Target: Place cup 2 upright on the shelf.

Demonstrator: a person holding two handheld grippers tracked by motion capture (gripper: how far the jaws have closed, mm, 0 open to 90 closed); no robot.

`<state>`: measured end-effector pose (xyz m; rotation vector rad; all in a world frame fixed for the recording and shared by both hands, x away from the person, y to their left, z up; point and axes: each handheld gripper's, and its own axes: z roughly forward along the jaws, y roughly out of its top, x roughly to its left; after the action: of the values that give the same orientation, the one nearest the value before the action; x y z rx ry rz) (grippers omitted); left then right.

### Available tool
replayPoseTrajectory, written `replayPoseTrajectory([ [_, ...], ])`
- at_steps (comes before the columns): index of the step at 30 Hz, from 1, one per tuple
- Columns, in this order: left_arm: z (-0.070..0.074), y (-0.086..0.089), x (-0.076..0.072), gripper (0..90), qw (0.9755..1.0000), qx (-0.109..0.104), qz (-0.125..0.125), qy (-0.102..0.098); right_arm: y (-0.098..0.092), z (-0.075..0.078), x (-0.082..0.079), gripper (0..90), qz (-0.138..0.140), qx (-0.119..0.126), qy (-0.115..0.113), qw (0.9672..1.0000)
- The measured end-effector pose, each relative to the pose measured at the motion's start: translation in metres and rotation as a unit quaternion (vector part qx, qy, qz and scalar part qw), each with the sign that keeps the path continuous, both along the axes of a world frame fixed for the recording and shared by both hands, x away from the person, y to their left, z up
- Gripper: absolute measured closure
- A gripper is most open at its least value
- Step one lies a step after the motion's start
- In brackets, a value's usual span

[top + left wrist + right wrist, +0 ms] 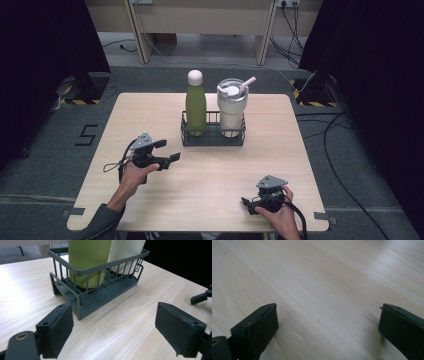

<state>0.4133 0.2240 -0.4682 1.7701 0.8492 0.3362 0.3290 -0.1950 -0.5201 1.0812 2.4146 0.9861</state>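
The left tool (167,151) hovers over the wooden surface (210,175) with its jaws spread and nothing between them, aimed toward the dark wire rack (213,135) that sits near the far middle of the surface; the rack's long axis runs side to side across the high view, and in the left gripper view its near corner (79,305) stands just ahead of the left pad (60,330), slightly to that side of the gap. Inside the rack stand a green bottle (195,107) at its left end and a white tumbler (232,110) with a straw at its right end, both upright, close beside each other (whether they touch cannot be told). The right tool (248,204) rests low near the front right of the surface, its jaws likewise wide and empty, pointing leftward across bare wood, well apart from the rack; so the left hand (131,175) is plainly the nearer one. The move ahead likely turns on this: the green bottle lies ahead and to the right of the left tool, at the rack end closest to it.
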Motion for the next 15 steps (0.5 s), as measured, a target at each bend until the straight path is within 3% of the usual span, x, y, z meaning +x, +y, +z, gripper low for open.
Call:
replayPoseTrajectory([
  [15, -0.009, 0.004, -0.012, 14.9, 0.9998, 0.018, -0.003, 0.001, 0.000, 0.000, 0.000, 3.1, 0.001, 0.000, 0.000, 1.0000],
])
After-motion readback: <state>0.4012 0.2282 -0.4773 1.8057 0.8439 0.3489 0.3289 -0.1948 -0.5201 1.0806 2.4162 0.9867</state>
